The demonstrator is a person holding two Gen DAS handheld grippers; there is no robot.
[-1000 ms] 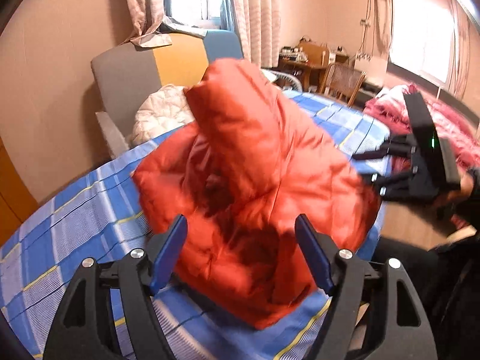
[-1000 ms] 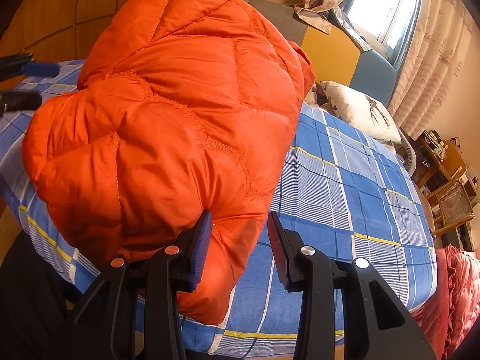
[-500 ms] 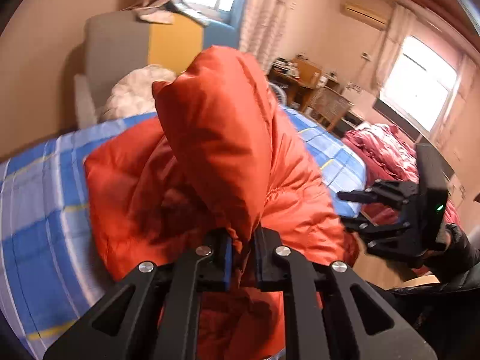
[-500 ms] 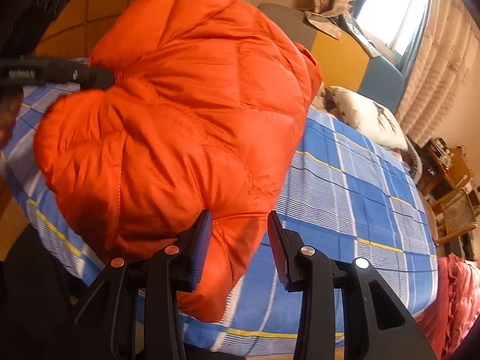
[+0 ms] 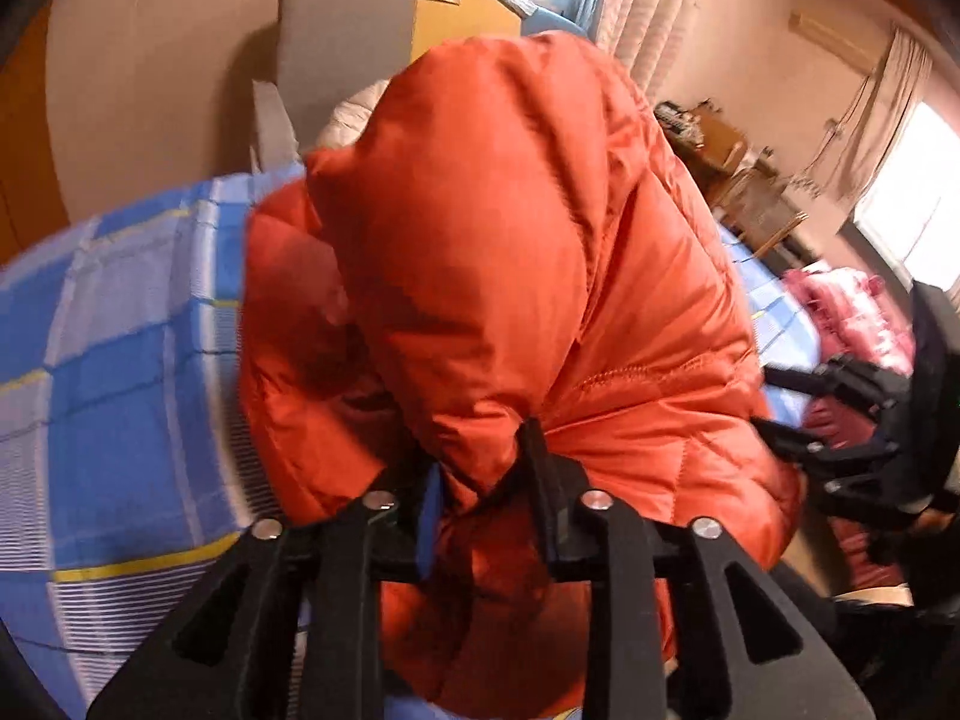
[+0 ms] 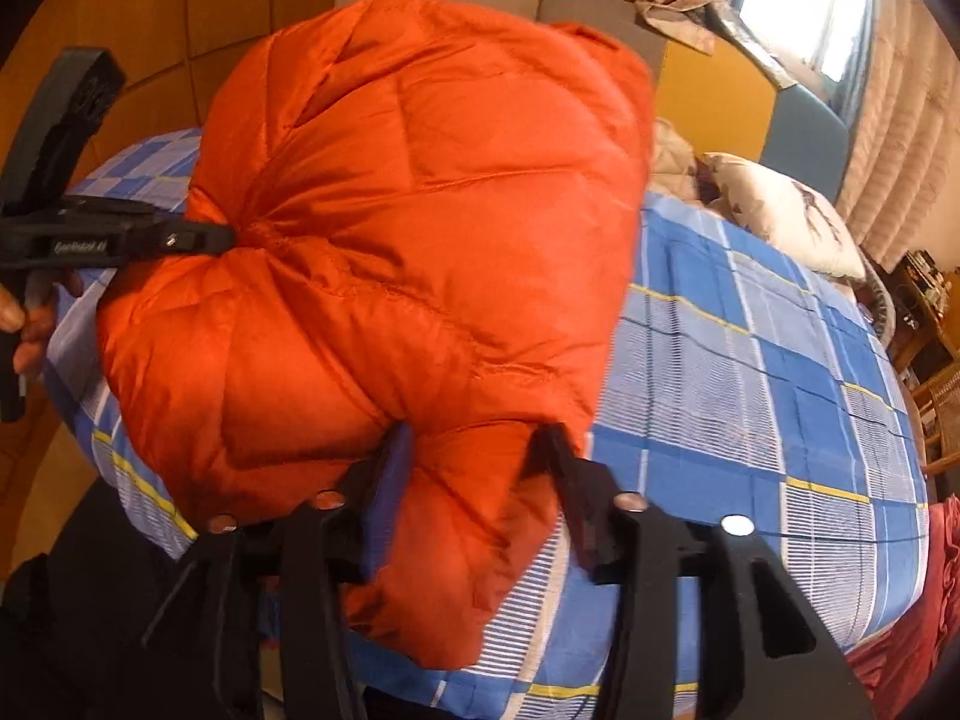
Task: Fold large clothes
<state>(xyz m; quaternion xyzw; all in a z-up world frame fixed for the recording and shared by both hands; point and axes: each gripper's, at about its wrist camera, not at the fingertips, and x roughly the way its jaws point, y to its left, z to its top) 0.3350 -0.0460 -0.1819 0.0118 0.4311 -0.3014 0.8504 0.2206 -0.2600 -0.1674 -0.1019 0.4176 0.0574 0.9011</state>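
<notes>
A large orange puffer jacket point(image 5: 528, 276) lies bunched on the blue checked bed point(image 5: 120, 360). My left gripper point(image 5: 480, 468) is shut on a fold of the jacket near its front edge. In the right wrist view the jacket point(image 6: 408, 240) fills the left half, and the left gripper point(image 6: 198, 237) shows pinching its far left side. My right gripper point(image 6: 474, 450) has its jaws around the jacket's near fold, still a little apart. The right gripper also shows in the left wrist view point(image 5: 774, 402) at the jacket's right side.
The bed point(image 6: 750, 408) extends to the right. A cream pillow point(image 6: 780, 210) and a grey, yellow and blue headboard point(image 6: 720, 102) stand at the back. A pink quilt point(image 5: 852, 312) lies at the right, with wooden furniture point(image 5: 750, 192) behind.
My left gripper has closed on a fold of the jacket and pulled it toward me. My right gripper has moved in so its jaws enclose the jacket's near fold.
</notes>
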